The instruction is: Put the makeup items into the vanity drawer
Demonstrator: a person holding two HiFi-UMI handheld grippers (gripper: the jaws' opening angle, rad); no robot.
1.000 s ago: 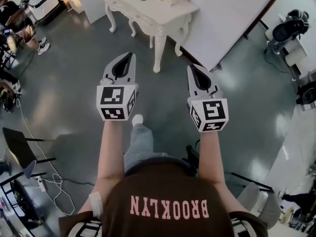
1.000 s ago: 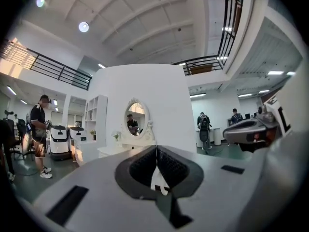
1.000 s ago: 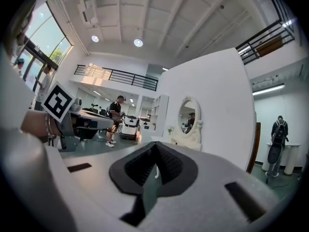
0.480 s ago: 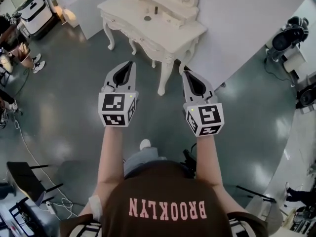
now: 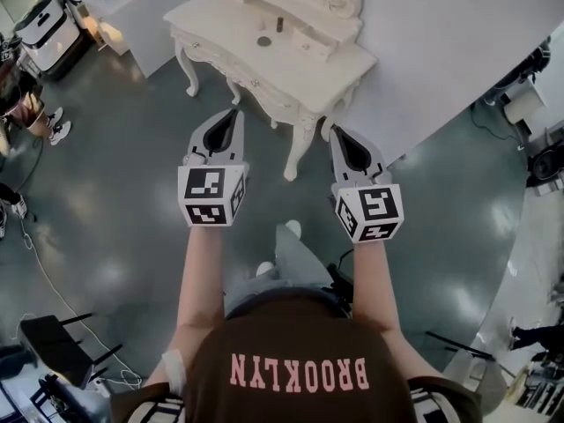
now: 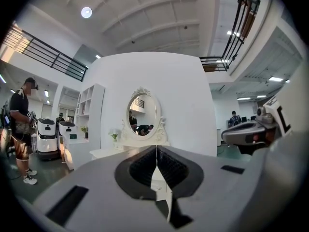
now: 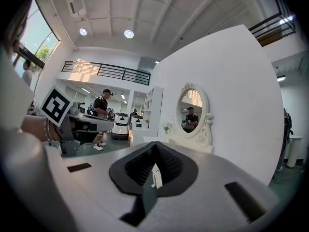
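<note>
approach looks to be the step in hand: nothing is picked up yet, and the person stands short of the white bench [image 5: 322, 69], which sits at the top of the head view against a white wall. the left hand-held gripper [image 5: 234, 112] is clenched on nothing. its own view shows the two jaws meeting in a thin line, with the oval mirror [image 6: 143, 114] beyond them. the right hand-held gripper [image 5: 336, 131] is likewise closed and empty, its jaws pressed together in its own view. both are held level, side by side, pointing toward the bench.

the makeup items sit on the bench top, well apart from both grippers: a small dark tube [image 5: 279, 25] standing upright and a flat round thing [image 5: 263, 40] just beside it, both too small to name further. the drawer [image 5: 251, 81] in the front of the bench appears closed.

next move, as i judge it: close the gap to the bench, let one hand-held gripper release, and take a drawer knob to pull the drawer out before any item is lifted. the knob is small, so the jaws need to line up squarely on it.
</note>
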